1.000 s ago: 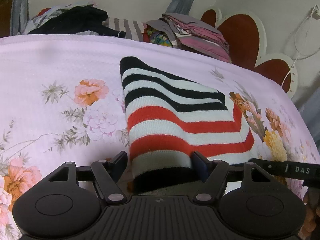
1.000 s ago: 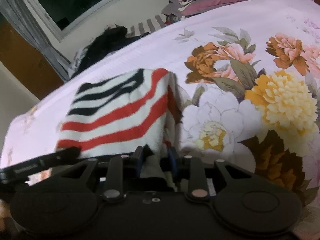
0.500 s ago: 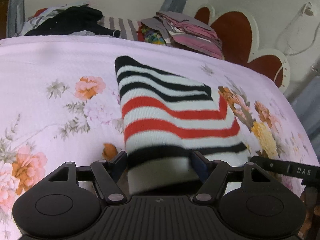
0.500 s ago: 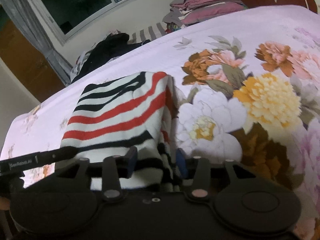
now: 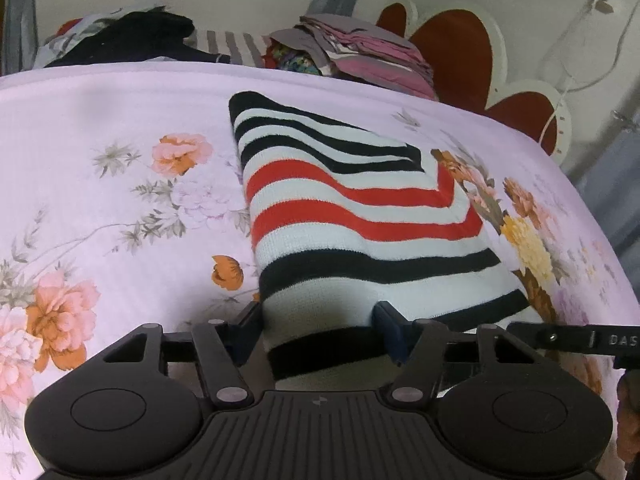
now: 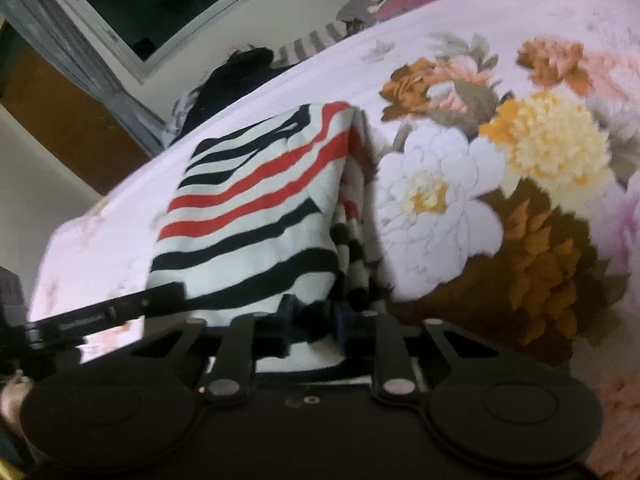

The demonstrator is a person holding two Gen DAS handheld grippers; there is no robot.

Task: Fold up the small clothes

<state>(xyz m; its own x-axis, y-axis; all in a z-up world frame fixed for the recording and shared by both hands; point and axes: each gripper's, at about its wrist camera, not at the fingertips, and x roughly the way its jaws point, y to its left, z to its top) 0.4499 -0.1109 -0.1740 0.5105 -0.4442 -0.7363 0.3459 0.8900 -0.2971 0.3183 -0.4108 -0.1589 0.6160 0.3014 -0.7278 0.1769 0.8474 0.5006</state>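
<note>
- We are seeing the striped sweater (image 5: 360, 216) lying folded on the floral bedsheet (image 5: 120, 112).
- The left gripper (image 5: 320, 328) is closing its jaws, with the sweater's near edge between them.
- The right gripper (image 6: 312, 320) is closing narrow, pinching the sweater's near corner.
- Folded clothes (image 5: 372, 56) are lying stacked at the headboard (image 5: 452, 52).

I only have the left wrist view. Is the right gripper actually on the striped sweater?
Observer: Yes. The right gripper has the striped sweater at its near right corner; its jaws are closing with fabric between them.
Operator: Is that side tidy?
Observer: Not flush. Loose striped layers show down the right edge.
Operator: Anything beside that edge?
Observer: Just the bedsheet, with a large white printed flower.
</note>
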